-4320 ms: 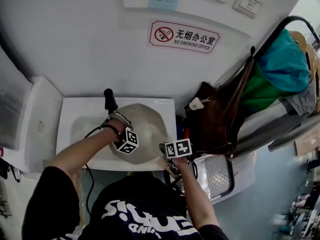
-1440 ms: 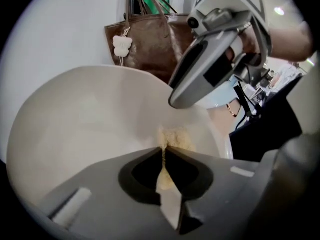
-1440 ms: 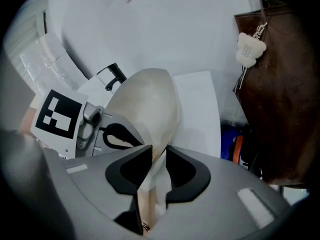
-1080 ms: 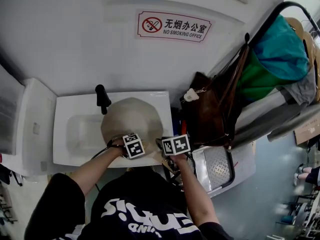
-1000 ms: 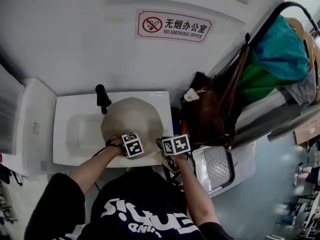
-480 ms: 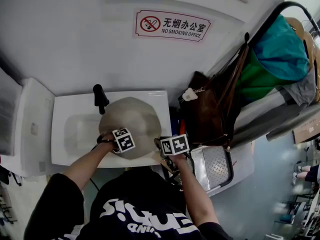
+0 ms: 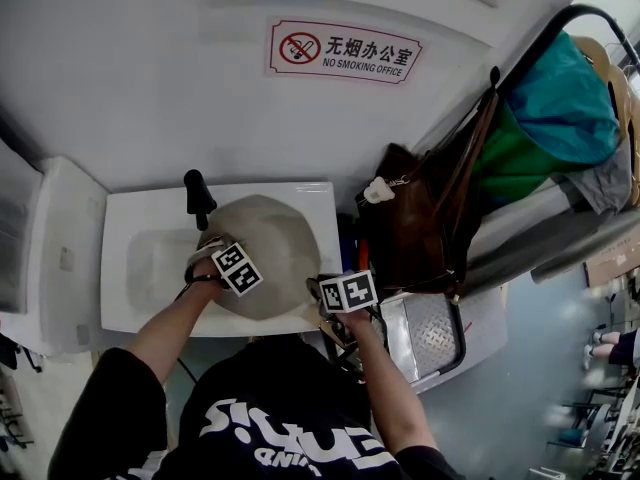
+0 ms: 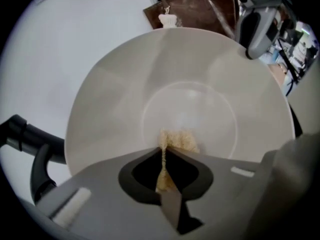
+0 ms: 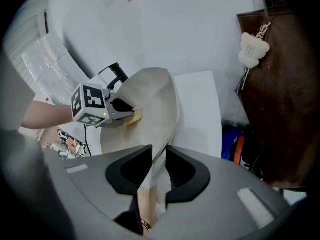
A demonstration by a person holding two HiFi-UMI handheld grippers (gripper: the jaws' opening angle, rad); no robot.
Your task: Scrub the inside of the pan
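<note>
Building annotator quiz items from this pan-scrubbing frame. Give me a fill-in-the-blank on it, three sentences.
1. The right gripper is shut on the edge of a round beige ____.
2. The left gripper holds a tan fibrous scrub pad ____ the pan.
3. The pan is tilted over a white ceramic ____ with a black tap.
Missing words: pan; inside; sink.

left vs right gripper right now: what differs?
The left gripper is shut on a tan sponge; the right gripper is shut on the rim of the pan. The left gripper reaches inside the pan, sponge against its inner surface; the right gripper sits at the pan's near edge, holding it tilted. Both have their jaws closed on something.
</note>
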